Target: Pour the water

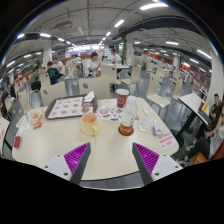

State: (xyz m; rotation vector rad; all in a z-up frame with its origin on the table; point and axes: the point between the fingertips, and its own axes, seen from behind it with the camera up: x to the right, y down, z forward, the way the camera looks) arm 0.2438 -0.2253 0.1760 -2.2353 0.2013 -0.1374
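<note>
My gripper (111, 159) is open and empty, its two purple pads (75, 157) spread wide over the near edge of a round beige table (60, 140). Beyond the fingers, near the table's middle, stand a yellow cup (91, 124) with an orange base, a clear bottle with a reddish cap (126, 122), and a red-brown cup (122, 98) further back. A clear glass (146, 124) stands to the right of the bottle. Nothing lies between the fingers.
A tray with a picture (66, 107) lies at the table's far left. Small items (36, 118) sit at the left rim. Chairs (175, 112) and other tables surround it. People (53, 72) sit in the canteen hall behind.
</note>
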